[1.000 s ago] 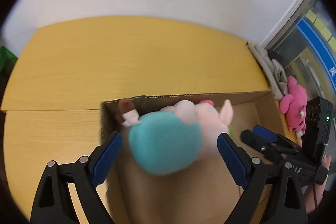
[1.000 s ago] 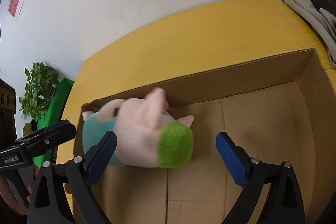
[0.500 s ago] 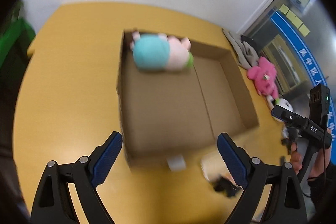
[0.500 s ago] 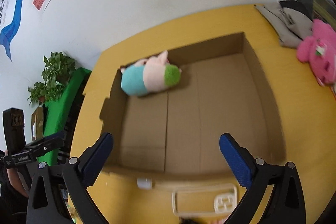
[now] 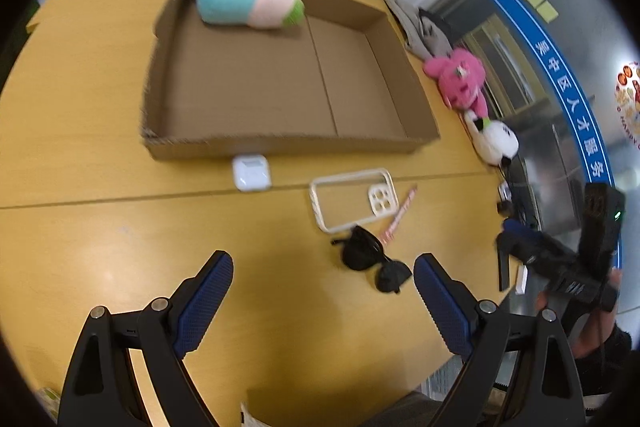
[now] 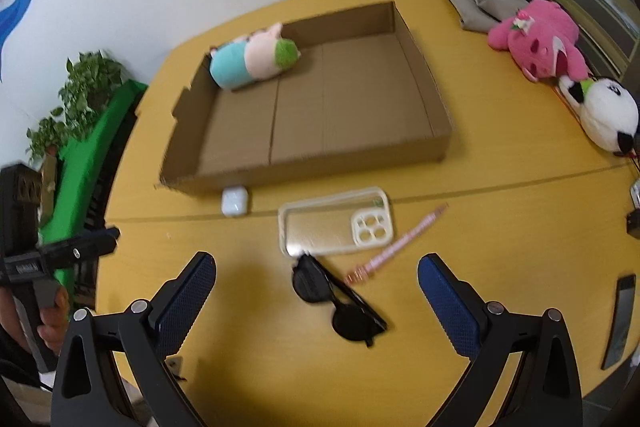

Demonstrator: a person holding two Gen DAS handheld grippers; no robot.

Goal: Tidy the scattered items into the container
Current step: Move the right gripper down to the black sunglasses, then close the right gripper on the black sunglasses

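Black plastic sunglasses (image 6: 338,301) lie on the yellow worktop (image 6: 240,367), long axis diagonal, just ahead between the right hand-held gripper's (image 6: 316,293) wide jaws. Left hand-held gripper (image 5: 323,287) also wide, empty, offset further left. Shallow cardboard box (image 6: 436,107) beyond.

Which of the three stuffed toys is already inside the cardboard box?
The teal, pink and green plush, lying in the far left corner of the cardboard box. The pink plush and the panda both lie on the table, right of the box.
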